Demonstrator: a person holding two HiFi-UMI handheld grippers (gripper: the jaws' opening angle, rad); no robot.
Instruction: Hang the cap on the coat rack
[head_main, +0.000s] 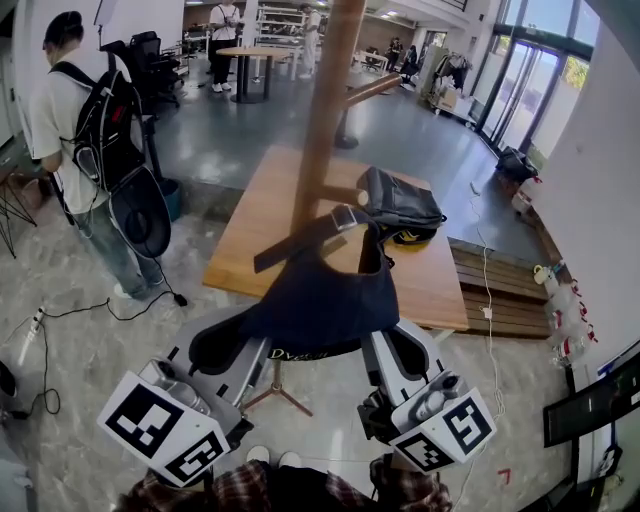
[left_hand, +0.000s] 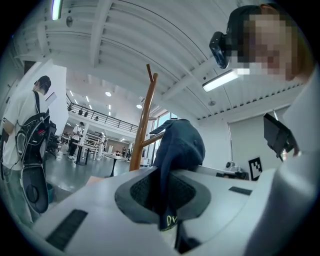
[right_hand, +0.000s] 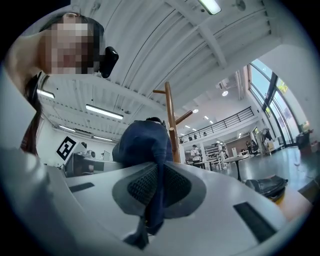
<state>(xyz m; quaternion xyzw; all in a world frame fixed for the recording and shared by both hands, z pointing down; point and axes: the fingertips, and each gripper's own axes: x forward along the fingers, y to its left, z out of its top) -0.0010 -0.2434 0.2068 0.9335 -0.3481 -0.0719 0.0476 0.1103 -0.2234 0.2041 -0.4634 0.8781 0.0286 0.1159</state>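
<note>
A dark navy cap (head_main: 325, 295) hangs stretched between my two grippers, just in front of the wooden coat rack pole (head_main: 327, 110). Its back strap (head_main: 346, 217) lies up against a dark peg (head_main: 296, 243) that slants down to the left from the pole. My left gripper (head_main: 235, 342) is shut on the cap's left edge, with cloth pinched between its pads (left_hand: 162, 192). On the other side, my right gripper (head_main: 396, 346) is shut on the right edge (right_hand: 156, 189). Both gripper views show the cap's crown (left_hand: 181, 144) (right_hand: 142, 145) beside the pole (left_hand: 142, 122) (right_hand: 172, 125).
Behind the rack stands a wooden table (head_main: 255, 225) with a black bag (head_main: 402, 205) on it. A person with a backpack (head_main: 85, 130) stands at the left. A low wooden bench (head_main: 500, 290) is at the right. The rack's feet (head_main: 276, 396) spread on the floor below.
</note>
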